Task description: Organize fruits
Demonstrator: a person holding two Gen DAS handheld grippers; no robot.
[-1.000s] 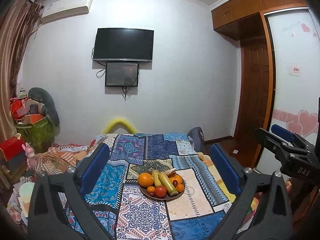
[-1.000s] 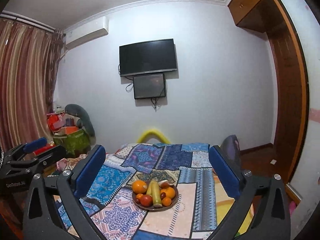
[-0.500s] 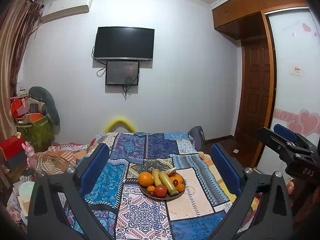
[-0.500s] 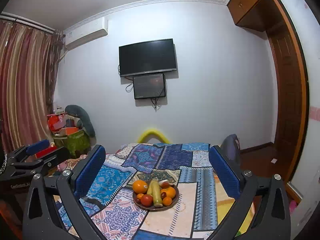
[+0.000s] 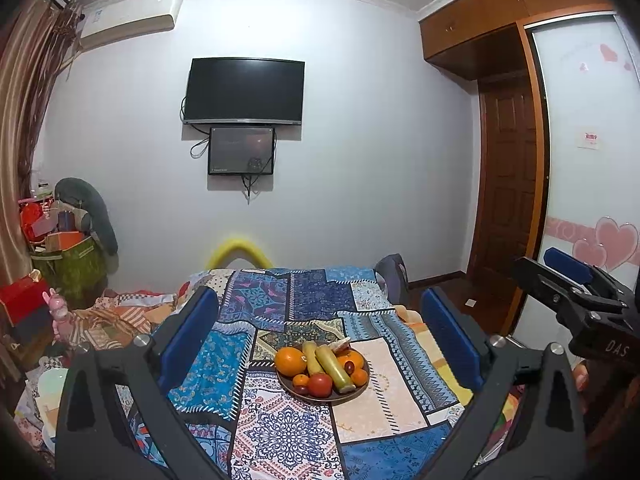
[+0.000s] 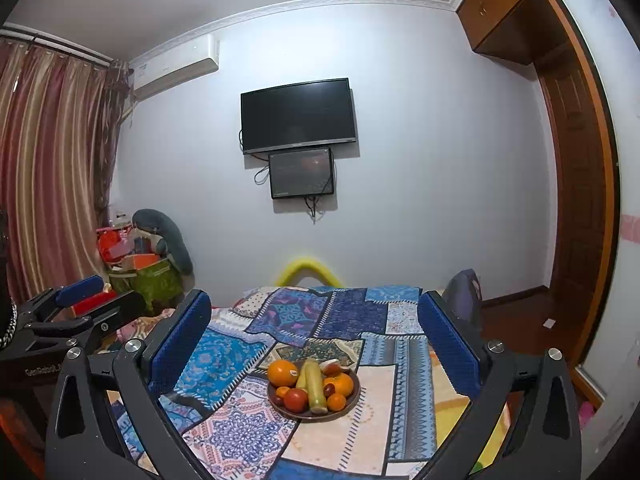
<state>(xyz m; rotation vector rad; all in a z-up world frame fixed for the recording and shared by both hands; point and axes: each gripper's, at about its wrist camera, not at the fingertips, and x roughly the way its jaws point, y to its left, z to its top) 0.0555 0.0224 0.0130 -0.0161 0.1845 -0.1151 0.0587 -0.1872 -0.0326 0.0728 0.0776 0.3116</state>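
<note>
A brown plate (image 5: 352, 394) of fruit sits on a patchwork cloth (image 5: 280, 432) on the table. It holds a large orange (image 5: 290, 361), a red tomato (image 5: 320, 384), yellow-green long fruits (image 5: 334, 368), small oranges and dark red dates. The plate also shows in the right wrist view (image 6: 348, 406). My left gripper (image 5: 320, 336) is open and empty, well short of the plate. My right gripper (image 6: 314, 332) is open and empty, also short of it. Each gripper shows at the edge of the other's view.
A yellow foam arch (image 5: 239, 250) and a grey chair back (image 5: 394, 276) stand at the table's far edge. Cluttered boxes and bags (image 5: 60, 252) sit at the left. A wooden door (image 5: 508, 208) is at the right. A TV (image 5: 244, 92) hangs on the wall.
Both views have shifted only slightly; the plate and fruit lie where they were. Both grippers stay open.
</note>
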